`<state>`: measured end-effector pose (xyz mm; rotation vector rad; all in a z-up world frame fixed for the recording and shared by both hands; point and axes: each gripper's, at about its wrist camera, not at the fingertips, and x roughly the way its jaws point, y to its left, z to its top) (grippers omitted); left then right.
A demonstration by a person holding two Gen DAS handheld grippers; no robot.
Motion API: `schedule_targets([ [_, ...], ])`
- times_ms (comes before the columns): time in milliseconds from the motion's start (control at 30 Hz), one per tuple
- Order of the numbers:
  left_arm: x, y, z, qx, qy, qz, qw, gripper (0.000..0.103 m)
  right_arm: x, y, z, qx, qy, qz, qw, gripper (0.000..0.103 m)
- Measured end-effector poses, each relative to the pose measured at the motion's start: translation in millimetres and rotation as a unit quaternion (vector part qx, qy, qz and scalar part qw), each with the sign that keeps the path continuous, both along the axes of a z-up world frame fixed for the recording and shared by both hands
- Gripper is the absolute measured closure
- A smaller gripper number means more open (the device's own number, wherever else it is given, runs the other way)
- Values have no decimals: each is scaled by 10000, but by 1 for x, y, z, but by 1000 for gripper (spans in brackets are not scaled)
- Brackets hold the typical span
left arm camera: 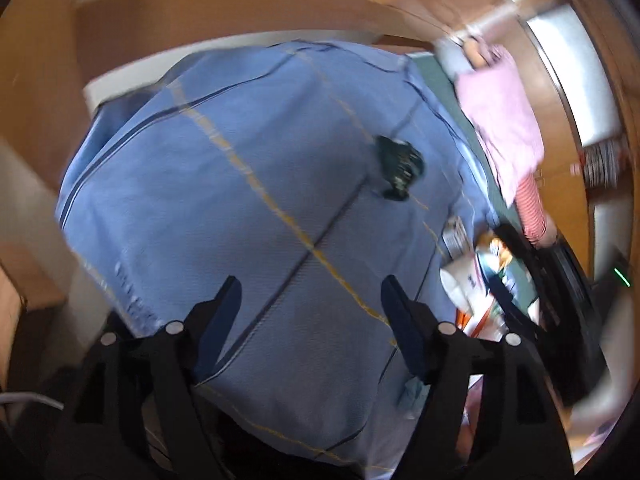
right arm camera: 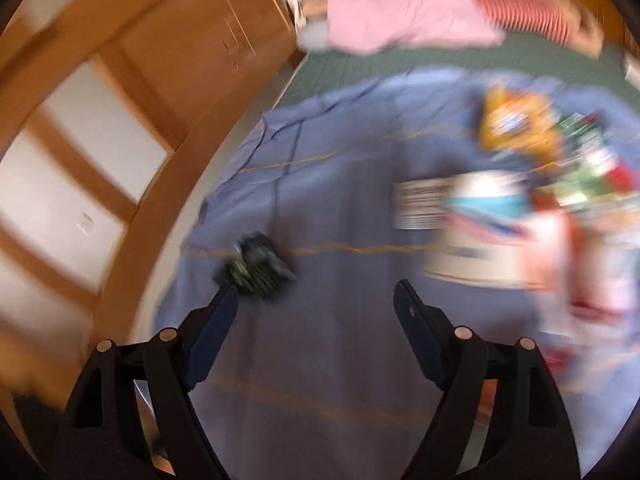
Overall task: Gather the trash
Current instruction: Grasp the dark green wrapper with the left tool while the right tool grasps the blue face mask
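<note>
Blue checked cloth, wooden cabinets

One blue checked cloth is spread over one green mat. One dark crumpled wrapper is seen lying alone on the cloth. One heap of mixed packaging is shown at the cloth's edge; its pieces are too blurred to be counted, though one orange bag and one barcoded white pack can be distinguished. One person in a pink top is seen lying on the mat. Two grippers are counted, a left gripper and a right gripper.
</note>
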<state>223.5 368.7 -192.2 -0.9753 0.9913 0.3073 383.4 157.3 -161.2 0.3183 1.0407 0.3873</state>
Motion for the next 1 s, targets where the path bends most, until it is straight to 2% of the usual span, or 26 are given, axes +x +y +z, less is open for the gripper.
schedule_targets([
  [67, -8, 15, -4, -321, 28, 275, 9991, 29, 24, 23, -23, 142, 217, -110, 9996, 23],
  [167, -17, 30, -2, -370, -21, 690, 9969, 26, 49, 42, -51, 420, 467, -186, 9979, 23],
  [200, -17, 33, -1, -370, -39, 730, 9966, 25, 53, 45, -57, 439, 524, -156, 9975, 34],
  [233, -16, 35, -1, -382, -57, 750, 9964, 25, 55, 52, -64, 458, 539, -29, 9975, 56],
  [267, -15, 37, -1, -425, -70, 751, 9962, 25, 55, 56, -67, 590, 517, 150, 9968, 65],
  [300, -14, 38, -2, -479, -75, 752, 9960, 25, 54, 57, -67, 778, 503, 312, 9952, 71],
  [333, -14, 38, -2, -515, -70, 761, 9957, 24, 52, 60, -61, 694, 498, 391, 9956, 74],
  [400, -12, 38, -3, -547, -42, 796, 9953, 24, 45, 66, -47, 469, 358, 626, 9963, 75],
  [533, -14, 36, -2, -514, -39, 747, 9959, 24, 4, 60, -4, -257, 417, 1138, 9923, 75],
  [600, -15, 34, -2, -460, -2, 727, 9963, 24, -26, 49, 5, -511, 394, 1388, 9882, 75],
  [667, -13, 29, -3, -397, 29, 627, 9972, 24, -48, 42, -15, -773, 428, 1626, 9827, 74],
  [733, -11, 21, -2, -284, 66, 436, 9986, 23, -48, 34, -44, -874, 931, 1678, 9775, 72],
  [767, -5, 13, -3, -179, 113, 264, 9994, 23, -46, 26, -46, -702, 1081, 1591, 9788, 69],
  [800, -1, 9, -4, -140, 136, 170, 9997, 22, -40, 15, -42, -474, 1094, 1397, 9830, 60],
  [833, 4, 1, -6, -99, 170, 0, 9998, 21, -38, 6, -35, -415, 972, 1233, 9867, 47],
  [900, 12, -9, -9, -84, 202, -213, 9995, 21, -42, -25, -10, -289, 383, 625, 9969, 33],
  [967, 21, -20, -10, -24, 201, -448, 9988, 20, -56, -57, 12, -291, -184, -15, 9994, 32],
  [1000, 25, -26, -10, 61, 193, -552, 9983, 20, -66, -72, 18, -455, -403, -318, 9976, 31],
])
